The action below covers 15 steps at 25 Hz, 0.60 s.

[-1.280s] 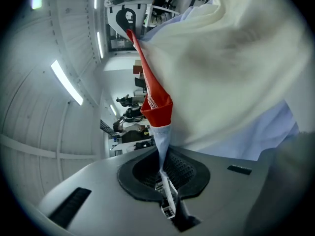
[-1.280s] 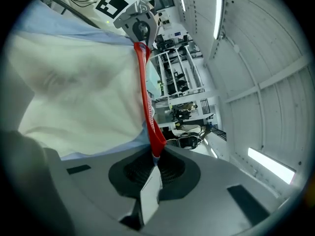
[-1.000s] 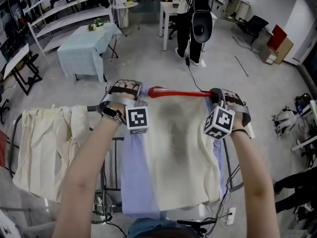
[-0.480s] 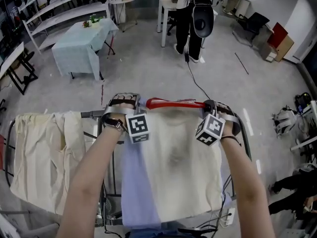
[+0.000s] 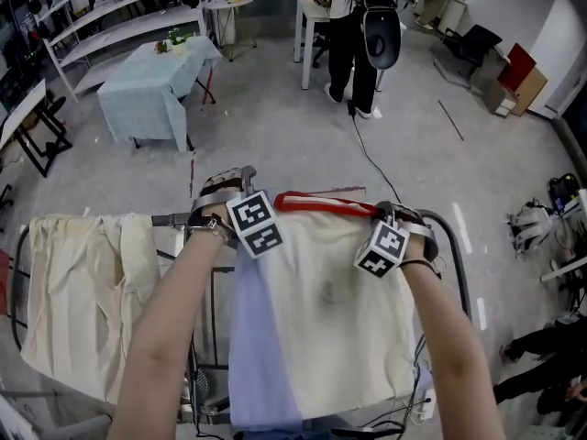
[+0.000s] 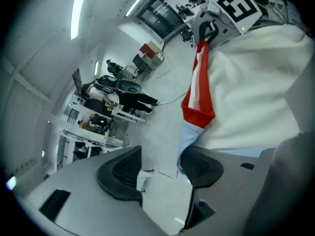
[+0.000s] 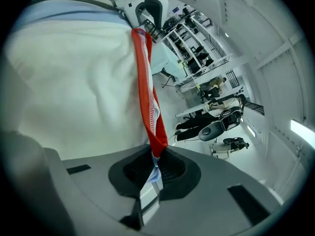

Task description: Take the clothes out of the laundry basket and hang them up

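A cream garment (image 5: 321, 310) with a red hem (image 5: 321, 203) and a pale blue panel (image 5: 257, 337) hangs over the drying rack (image 5: 174, 219). My left gripper (image 5: 237, 178) is at the hem's left end. Its jaws have just been opening and now stand apart in the left gripper view (image 6: 160, 168). The garment's pale blue corner (image 6: 184, 141) lies loose beside one pad (image 6: 199, 166). My right gripper (image 5: 394, 216) is at the hem's right end, shut (image 7: 154, 168) on the red hem (image 7: 147, 92), which stretches across to the left gripper (image 7: 147, 9).
Another cream cloth (image 5: 78, 282) hangs over the rack's left half. Beyond the rack are a table under a pale green cloth (image 5: 151, 85), white shelves (image 5: 110, 26) and a standing person in black (image 5: 362, 35). A cable (image 5: 367, 154) runs over the floor.
Both hands have sunk and brought the garment down over the rack. The left gripper has rolled, and its marker cube has turned.
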{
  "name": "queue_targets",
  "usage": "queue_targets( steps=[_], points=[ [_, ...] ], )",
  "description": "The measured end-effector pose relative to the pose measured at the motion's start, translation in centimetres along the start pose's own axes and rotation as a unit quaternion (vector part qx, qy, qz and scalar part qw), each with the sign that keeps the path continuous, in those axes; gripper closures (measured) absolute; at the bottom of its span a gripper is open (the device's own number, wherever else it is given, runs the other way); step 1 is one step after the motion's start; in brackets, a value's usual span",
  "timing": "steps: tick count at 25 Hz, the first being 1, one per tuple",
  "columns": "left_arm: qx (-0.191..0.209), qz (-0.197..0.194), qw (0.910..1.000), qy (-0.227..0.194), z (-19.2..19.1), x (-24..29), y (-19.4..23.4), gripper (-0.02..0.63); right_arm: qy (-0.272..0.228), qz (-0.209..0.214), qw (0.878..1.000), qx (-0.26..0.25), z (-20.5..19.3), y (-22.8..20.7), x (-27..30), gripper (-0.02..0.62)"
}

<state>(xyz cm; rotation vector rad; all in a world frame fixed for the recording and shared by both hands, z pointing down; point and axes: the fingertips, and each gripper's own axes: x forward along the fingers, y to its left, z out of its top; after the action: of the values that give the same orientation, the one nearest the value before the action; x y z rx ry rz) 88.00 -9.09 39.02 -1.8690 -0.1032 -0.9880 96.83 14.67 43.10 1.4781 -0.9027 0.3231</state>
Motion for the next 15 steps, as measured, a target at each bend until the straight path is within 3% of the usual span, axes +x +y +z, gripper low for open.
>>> queue_targets(
  steps=[3,4,7,10,15],
  points=[
    [-0.027,-0.024,0.9993,-0.003,0.0,-1.0,0.8,0.273,0.005,-0.018,0.998,0.053,-0.5,-1.4,0.0,0.55],
    [-0.035,-0.031,0.9989,-0.005,0.0,-1.3,1.0,0.248,0.004,-0.022,0.997,0.077,-0.6,-1.9,-0.1,0.473],
    [-0.052,-0.053,0.9972,-0.006,-0.4,-2.4,1.0,0.21,0.004,-0.012,0.992,0.124,-1.0,-2.5,-0.5,0.364],
    [-0.056,-0.068,0.9961,-0.005,-0.9,-3.7,0.4,0.17,-0.003,0.002,0.993,0.118,-0.9,-2.1,-1.5,0.307],
    [-0.061,-0.056,0.9965,-0.012,-0.6,-6.2,-0.6,0.161,-0.02,0.003,0.993,0.113,-1.1,-1.1,-4.0,0.281]
  ],
)
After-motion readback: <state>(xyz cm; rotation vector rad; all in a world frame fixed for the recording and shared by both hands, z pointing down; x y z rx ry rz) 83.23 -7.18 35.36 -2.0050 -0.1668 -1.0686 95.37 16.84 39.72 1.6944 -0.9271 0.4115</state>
